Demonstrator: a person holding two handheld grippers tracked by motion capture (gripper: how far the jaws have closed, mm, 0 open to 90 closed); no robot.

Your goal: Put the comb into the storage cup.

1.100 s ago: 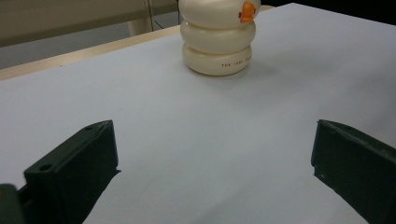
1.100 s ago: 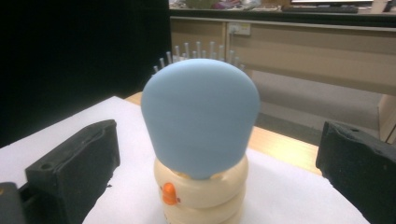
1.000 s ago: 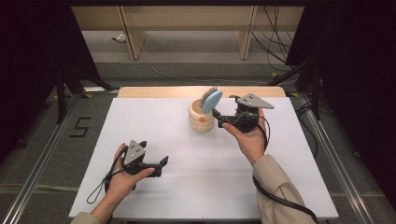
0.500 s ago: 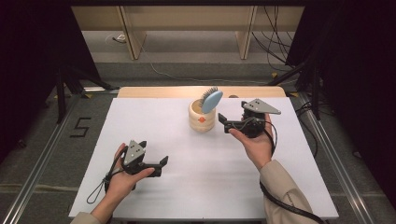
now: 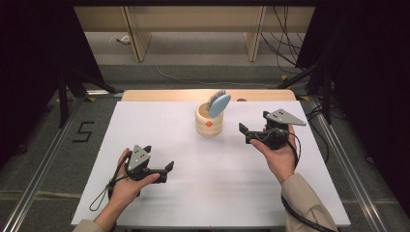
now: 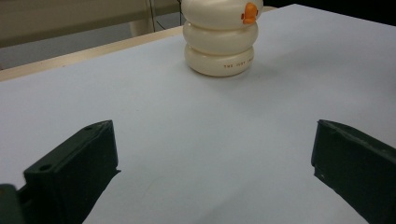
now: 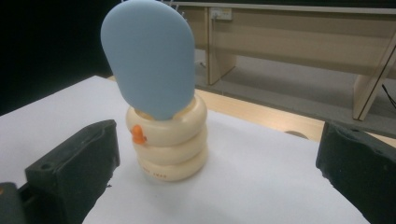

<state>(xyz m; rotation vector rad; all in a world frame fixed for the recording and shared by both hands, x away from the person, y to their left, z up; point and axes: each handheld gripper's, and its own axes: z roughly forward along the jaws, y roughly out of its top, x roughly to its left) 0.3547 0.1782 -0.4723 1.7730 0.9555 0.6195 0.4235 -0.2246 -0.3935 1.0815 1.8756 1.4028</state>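
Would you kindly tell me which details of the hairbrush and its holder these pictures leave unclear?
- Brush handle: hidden inside the cream holder in the high view and the right gripper view.
- Bristles: the blue hairbrush turns its smooth back to the right gripper view; in the high view they are too small to count.
- Holder's top and the brush: cut off by the upper edge in the left gripper view.
- Lettering on the holder's base: too small to read.

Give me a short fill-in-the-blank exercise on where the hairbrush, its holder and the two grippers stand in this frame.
1. The blue hairbrush stands head-up inside the cream ____.
2. The right gripper has its jaws ____.
3. The small knob on the holder is coloured ____.
4. The left gripper rests on the white ____.

Missing words: holder; open; orange; table
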